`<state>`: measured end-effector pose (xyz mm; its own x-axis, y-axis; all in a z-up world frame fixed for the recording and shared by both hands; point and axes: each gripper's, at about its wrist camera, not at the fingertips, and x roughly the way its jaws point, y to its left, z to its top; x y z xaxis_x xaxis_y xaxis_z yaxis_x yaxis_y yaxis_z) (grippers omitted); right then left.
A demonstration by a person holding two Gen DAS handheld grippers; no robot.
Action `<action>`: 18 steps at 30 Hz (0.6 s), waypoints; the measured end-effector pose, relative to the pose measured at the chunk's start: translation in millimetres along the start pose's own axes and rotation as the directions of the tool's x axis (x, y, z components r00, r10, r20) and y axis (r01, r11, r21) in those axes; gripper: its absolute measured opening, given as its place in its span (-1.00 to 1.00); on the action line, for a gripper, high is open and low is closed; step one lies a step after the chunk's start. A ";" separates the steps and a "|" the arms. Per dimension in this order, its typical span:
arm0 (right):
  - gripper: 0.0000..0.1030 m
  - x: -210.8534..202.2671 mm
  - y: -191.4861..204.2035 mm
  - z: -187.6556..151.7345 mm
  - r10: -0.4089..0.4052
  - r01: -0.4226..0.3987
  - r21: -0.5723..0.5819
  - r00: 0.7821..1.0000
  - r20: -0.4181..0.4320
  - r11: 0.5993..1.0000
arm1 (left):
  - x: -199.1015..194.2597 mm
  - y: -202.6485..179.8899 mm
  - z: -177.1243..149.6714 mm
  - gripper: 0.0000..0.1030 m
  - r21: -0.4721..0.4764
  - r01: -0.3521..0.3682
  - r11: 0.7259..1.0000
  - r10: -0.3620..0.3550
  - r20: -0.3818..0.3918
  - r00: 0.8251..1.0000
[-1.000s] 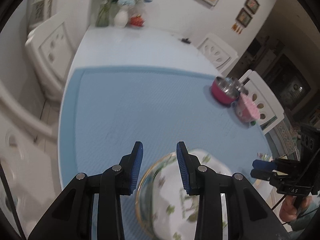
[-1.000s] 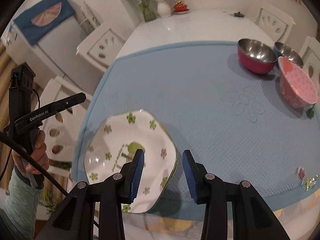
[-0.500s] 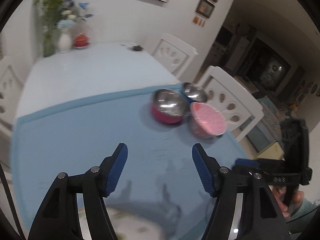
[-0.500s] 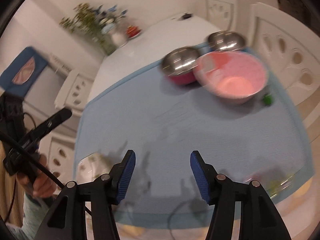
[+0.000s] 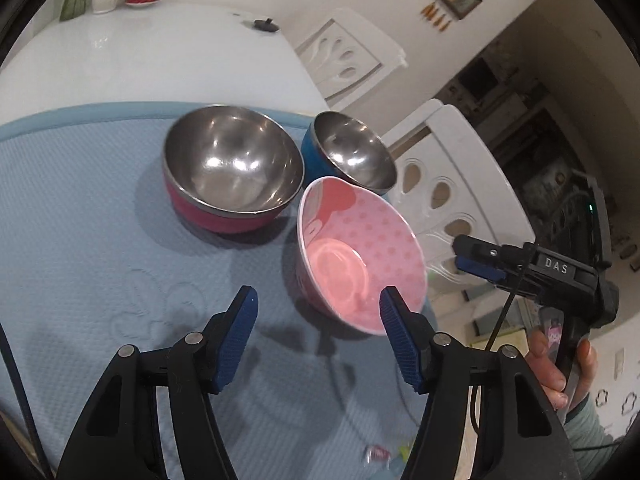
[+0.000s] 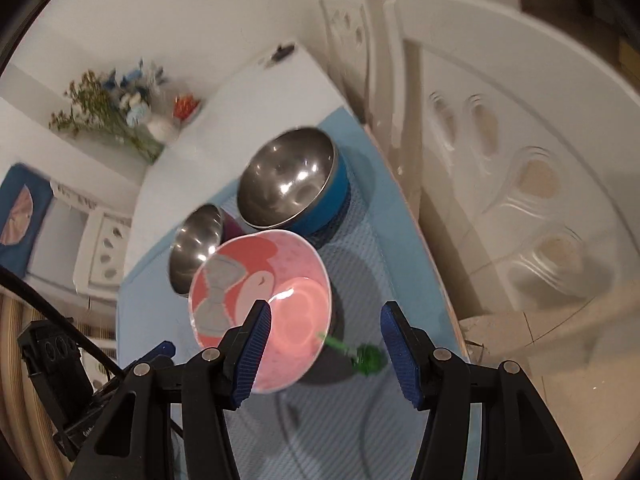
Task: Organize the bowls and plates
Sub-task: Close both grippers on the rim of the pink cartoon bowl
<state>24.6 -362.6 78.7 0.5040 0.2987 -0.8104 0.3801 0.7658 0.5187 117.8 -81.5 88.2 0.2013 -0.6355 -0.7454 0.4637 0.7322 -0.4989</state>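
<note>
Three bowls sit clustered at the right edge of the blue mat (image 5: 80,240) on the counter (image 5: 160,52): a pink bowl (image 5: 360,256) nearest, a red bowl (image 5: 232,168) and a blue bowl (image 5: 352,152) behind it. Both tools are spread and empty, the left tool (image 5: 316,312) and right tool (image 6: 326,326) each framing the pink bowl's near rim. Judging by this, nesting comes next: pinch one wall at the rim, lift straight, and keep clear of the mat's edge so nothing tips off.

Left gripper (image 5: 316,314) wide open, held aloft, empty. Right gripper (image 6: 325,332) wide open, empty, tilted downward.
</note>
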 end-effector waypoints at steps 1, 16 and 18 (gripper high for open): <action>0.07 8.7 -0.5 4.5 -0.006 0.006 -0.017 1.000 -0.027 1.000 | 6.1 -0.1 1.3 0.16 -0.012 -0.016 1.000 0.016 -0.002 1.000; -0.43 92.5 9.3 35.6 -0.053 0.000 -0.232 0.974 -0.222 0.973 | 59.5 7.6 6.6 -0.46 -0.082 -0.049 0.995 0.041 -0.097 0.994; -0.58 97.9 9.9 33.9 -0.069 0.009 -0.253 0.971 -0.228 0.967 | 63.7 6.1 5.0 -0.61 -0.075 -0.042 0.996 0.034 -0.110 0.993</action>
<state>104.0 -345.1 13.8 0.2864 0.3674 -0.8849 0.1757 0.8878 0.4255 137.8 -118.8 39.9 0.1208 -0.5795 -0.8060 0.3892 0.7746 -0.4986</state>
